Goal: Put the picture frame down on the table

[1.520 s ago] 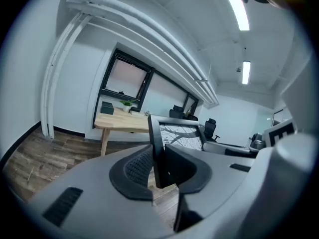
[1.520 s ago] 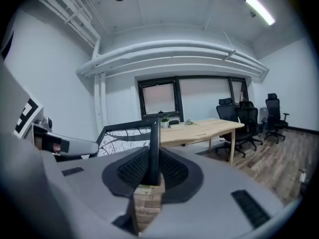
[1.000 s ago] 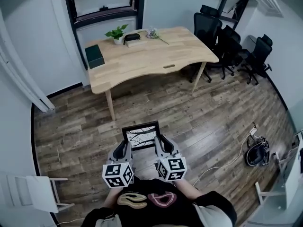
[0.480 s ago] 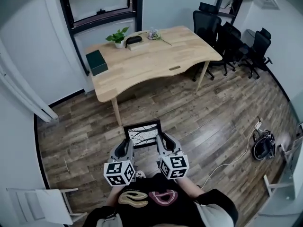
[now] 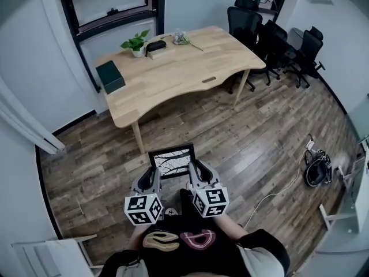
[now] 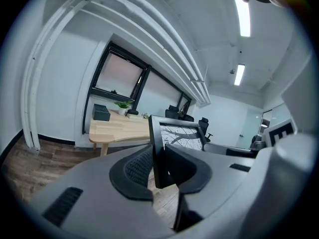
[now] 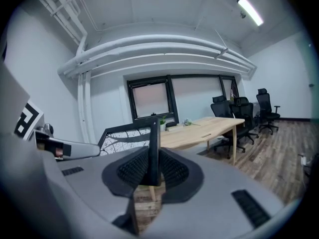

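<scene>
A black picture frame (image 5: 171, 160) with a white branch print is carried over the wood floor, in front of the person's chest. My left gripper (image 5: 152, 176) is shut on its left edge (image 6: 156, 153). My right gripper (image 5: 192, 172) is shut on its right edge (image 7: 153, 148). Both point toward the light wooden table (image 5: 184, 77), which stands some way ahead, also seen in the left gripper view (image 6: 117, 128) and the right gripper view (image 7: 199, 129). The frame stays well short of the table.
On the table stand a dark green box (image 5: 110, 77), a potted plant (image 5: 134, 42), a black case (image 5: 155, 46) and a small sprig of flowers (image 5: 183, 39). Black office chairs (image 5: 271, 33) crowd the table's right side. A cable coil (image 5: 316, 169) lies on the floor at right.
The person has walked toward the table with the frame held in both grippers; the table now lies nearer and lower in the head view. The grip has not changed.
</scene>
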{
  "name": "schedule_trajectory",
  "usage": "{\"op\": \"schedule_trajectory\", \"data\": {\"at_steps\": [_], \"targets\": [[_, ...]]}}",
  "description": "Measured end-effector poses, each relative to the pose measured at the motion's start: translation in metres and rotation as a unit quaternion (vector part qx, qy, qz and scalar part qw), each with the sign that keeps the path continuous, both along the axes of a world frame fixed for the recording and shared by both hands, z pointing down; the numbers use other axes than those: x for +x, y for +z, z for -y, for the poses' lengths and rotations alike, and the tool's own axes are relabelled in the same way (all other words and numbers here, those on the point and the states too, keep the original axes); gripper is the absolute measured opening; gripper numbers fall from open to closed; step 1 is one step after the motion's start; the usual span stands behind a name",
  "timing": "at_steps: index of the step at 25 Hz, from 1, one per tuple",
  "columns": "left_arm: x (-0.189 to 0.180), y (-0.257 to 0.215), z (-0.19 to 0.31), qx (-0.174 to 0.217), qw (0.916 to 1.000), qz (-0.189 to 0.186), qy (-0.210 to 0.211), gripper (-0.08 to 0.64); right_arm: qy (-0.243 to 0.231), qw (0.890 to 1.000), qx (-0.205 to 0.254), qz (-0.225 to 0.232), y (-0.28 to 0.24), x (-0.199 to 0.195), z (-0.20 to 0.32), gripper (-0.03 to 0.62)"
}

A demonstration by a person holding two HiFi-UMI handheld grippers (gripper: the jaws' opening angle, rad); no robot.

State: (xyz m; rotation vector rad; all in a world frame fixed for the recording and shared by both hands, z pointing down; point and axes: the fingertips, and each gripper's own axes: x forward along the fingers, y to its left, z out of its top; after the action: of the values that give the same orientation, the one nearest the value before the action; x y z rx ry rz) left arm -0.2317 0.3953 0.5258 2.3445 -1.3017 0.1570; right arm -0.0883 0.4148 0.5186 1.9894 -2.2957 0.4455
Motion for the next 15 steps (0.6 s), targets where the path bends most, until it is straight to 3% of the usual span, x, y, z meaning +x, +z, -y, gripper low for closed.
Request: {"op": "schedule_trajectory", "data": {"at_steps": [15], "targets": [[0.036, 0.004, 0.092, -0.003, 0.9997, 0.012, -0.022, 0.086, -0.024, 1.000, -0.001, 0.004, 0.005, 0.036, 0.099, 0.080]]}}
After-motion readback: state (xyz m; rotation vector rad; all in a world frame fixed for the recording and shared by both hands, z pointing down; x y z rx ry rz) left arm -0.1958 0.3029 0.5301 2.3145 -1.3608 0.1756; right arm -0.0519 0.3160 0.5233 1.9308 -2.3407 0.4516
